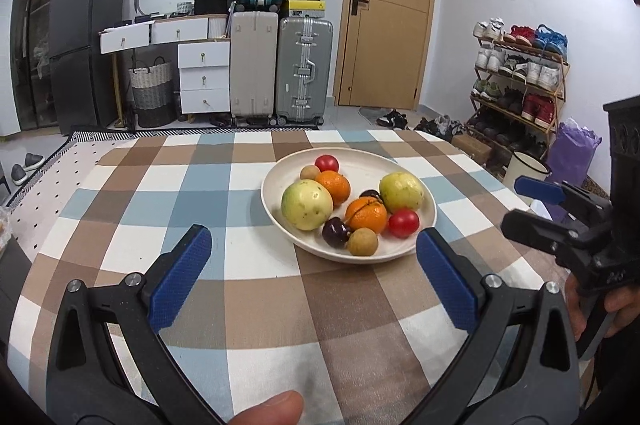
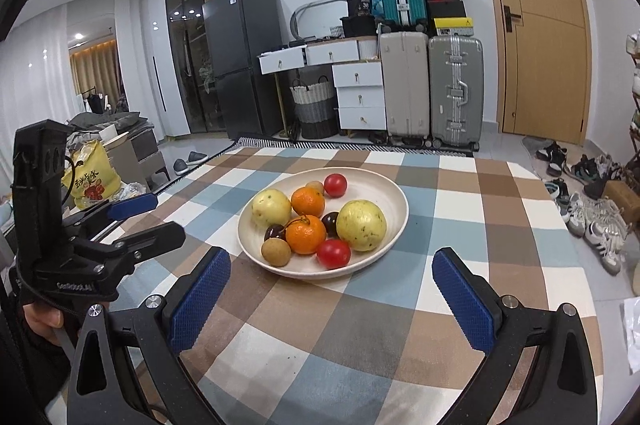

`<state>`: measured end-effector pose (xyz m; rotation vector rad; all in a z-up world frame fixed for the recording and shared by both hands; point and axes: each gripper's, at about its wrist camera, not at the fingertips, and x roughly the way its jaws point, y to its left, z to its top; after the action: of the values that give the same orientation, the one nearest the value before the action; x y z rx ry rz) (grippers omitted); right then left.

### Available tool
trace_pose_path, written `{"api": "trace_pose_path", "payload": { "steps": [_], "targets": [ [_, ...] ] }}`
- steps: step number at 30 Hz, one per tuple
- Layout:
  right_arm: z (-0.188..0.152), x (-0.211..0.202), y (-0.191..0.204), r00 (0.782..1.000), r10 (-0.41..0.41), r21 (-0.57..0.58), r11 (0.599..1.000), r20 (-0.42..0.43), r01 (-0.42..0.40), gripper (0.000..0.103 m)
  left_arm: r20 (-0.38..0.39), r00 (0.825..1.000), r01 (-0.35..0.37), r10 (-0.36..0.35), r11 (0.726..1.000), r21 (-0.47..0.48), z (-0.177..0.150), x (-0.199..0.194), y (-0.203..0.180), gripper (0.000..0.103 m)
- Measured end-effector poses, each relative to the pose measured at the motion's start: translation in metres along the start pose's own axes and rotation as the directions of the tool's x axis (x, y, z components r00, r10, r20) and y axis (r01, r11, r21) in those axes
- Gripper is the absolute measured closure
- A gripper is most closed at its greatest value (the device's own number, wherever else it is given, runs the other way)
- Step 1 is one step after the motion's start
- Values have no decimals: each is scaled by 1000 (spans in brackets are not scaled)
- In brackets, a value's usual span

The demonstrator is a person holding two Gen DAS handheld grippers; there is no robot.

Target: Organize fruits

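Observation:
A cream plate (image 1: 400, 165) (image 2: 394, 197) sits on the checked tablecloth and holds fruit: two yellow-green guavas (image 1: 306, 206) (image 2: 361, 225), two oranges (image 1: 366, 214) (image 2: 306, 234), two red tomatoes (image 1: 404, 222) (image 2: 333, 253), dark plums (image 1: 335, 232) and small brown longans (image 1: 362, 242) (image 2: 275, 252). My left gripper (image 1: 316, 257) is open and empty, just short of the plate's near rim. My right gripper (image 2: 332, 273) is open and empty, at the plate's near edge. Each gripper also shows in the other's view: the right (image 1: 532, 205), the left (image 2: 144, 217).
The table (image 1: 160, 209) is covered by a brown, blue and white checked cloth. Beyond it stand suitcases (image 1: 280, 69), white drawers (image 1: 204, 65), a dark fridge (image 1: 84, 37), a wooden door (image 1: 388, 9) and a shoe rack (image 1: 520, 81). A yellow bag (image 2: 90, 181) lies left of the table.

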<state>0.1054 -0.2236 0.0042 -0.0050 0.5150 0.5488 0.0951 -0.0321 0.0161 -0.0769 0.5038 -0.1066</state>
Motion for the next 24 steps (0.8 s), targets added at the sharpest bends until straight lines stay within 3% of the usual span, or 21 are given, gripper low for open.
{"api": "trace_pose_path", "payload": {
  "steps": [5, 24],
  "targets": [
    [-3, 0, 4, 1000, 7, -29, 1000, 29, -6, 0, 50, 998, -29, 29, 1000, -5, 1, 8, 1, 1],
    [-8, -3, 3, 997, -34, -34, 999, 70, 37, 0, 92, 995, -49, 48, 999, 4, -2, 6, -3, 1]
  ]
}}
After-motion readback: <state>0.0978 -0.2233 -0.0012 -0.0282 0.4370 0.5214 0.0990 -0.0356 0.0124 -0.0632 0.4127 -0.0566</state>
